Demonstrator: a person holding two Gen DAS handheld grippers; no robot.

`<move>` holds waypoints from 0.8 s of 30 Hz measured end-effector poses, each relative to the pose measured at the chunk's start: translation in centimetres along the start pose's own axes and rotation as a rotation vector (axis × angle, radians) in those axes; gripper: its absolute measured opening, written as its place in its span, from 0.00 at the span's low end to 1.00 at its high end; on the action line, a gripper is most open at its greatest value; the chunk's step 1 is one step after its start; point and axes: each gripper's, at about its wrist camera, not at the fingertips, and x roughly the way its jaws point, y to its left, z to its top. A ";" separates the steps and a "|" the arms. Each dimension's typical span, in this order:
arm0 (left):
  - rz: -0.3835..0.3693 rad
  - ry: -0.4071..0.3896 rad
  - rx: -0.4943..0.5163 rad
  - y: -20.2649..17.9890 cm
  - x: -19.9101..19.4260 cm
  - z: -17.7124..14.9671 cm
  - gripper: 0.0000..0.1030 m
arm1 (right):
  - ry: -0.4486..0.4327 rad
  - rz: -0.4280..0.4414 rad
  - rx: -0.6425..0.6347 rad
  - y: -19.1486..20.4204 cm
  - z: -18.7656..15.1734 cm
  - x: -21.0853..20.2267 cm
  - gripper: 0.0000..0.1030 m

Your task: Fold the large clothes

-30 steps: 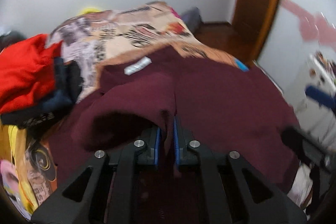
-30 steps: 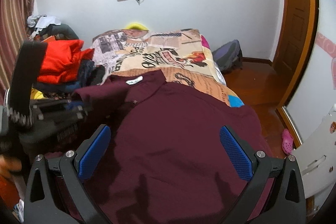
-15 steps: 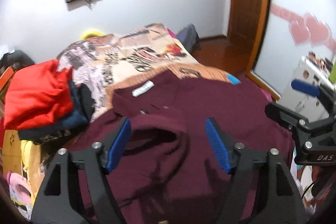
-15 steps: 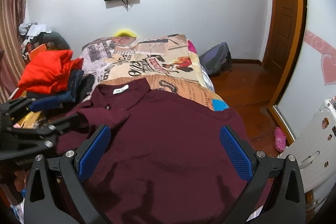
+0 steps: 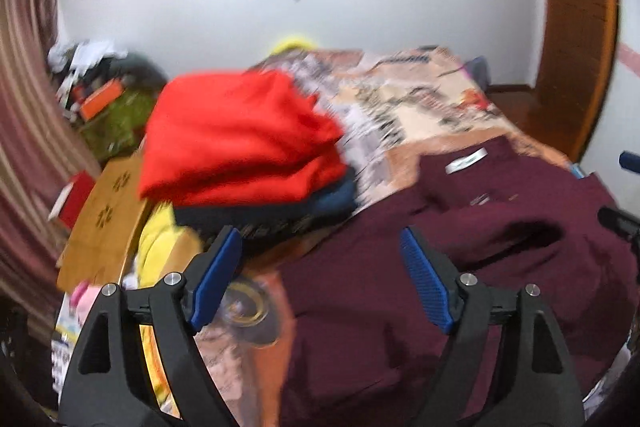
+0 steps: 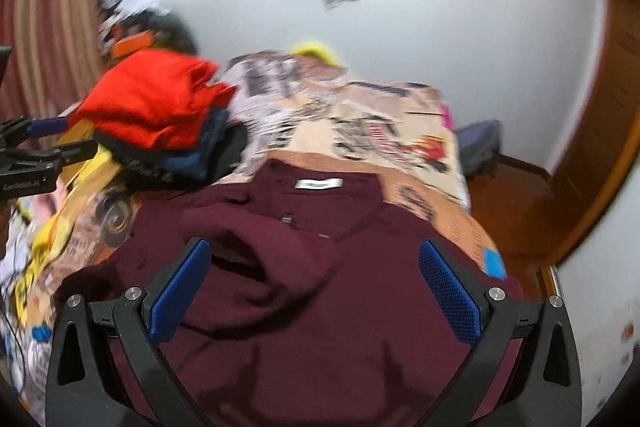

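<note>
The maroon shirt [image 6: 320,307] lies spread on the bed [image 6: 360,123], filling the lower centre of the right wrist view and the lower right of the left wrist view, collar and white neck label [image 6: 319,183] toward the top of the frame. One sleeve [image 6: 256,259] is laid inward over the body at centre left of the right wrist view, forming a loose, raised loop rather than a flat crease. Principal risk: the loop is unpressed and may slide or unroll if the fabric beneath it is dragged, which would spoil the fold line. Secondary risk: the stack of folded clothes [image 5: 244,147], topped by a red garment, sits just beside the shirt's edge at centre left of the left wrist view; a sweeping motion on that side could snag or topple it. Both views are motion-blurred, so edge positions are approximate and a grasp aimed now could close on more than one layer. The left gripper [image 5: 320,279] points toward the shirt's edge and the bare printed bedcover at lower centre, fingers spread wide with nothing between them. The right gripper [image 6: 314,283] hovers above the shirt body, aimed along its length toward the collar, fingers likewise spread wide and empty. Contact with the fabric cannot be determined for either gripper.
</note>
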 end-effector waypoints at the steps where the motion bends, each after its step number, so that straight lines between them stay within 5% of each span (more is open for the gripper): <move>1: 0.005 0.024 -0.008 0.7 0.7 -0.6 0.79 | 0.016 0.016 -0.022 0.6 0.2 0.9 1.00; 7: 0.020 0.168 -0.049 3.0 5.6 -5.1 0.79 | 0.204 0.084 -0.202 4.6 0.7 8.1 1.00; 13: -0.027 0.290 -0.093 2.9 9.7 -8.6 0.79 | 0.388 0.054 -0.284 5.5 -1.0 14.0 0.94; 19: -0.085 0.356 -0.066 0.7 11.7 -10.6 0.79 | 0.389 0.057 -0.186 3.0 -0.8 13.8 0.55; 22: -0.087 0.359 -0.032 -0.4 11.5 -10.8 0.79 | 0.352 0.063 -0.098 0.5 -0.3 12.2 0.25; 24: -0.081 0.355 -0.010 -0.9 11.2 -10.9 0.79 | 0.301 0.065 -0.019 -1.6 -0.1 10.4 0.23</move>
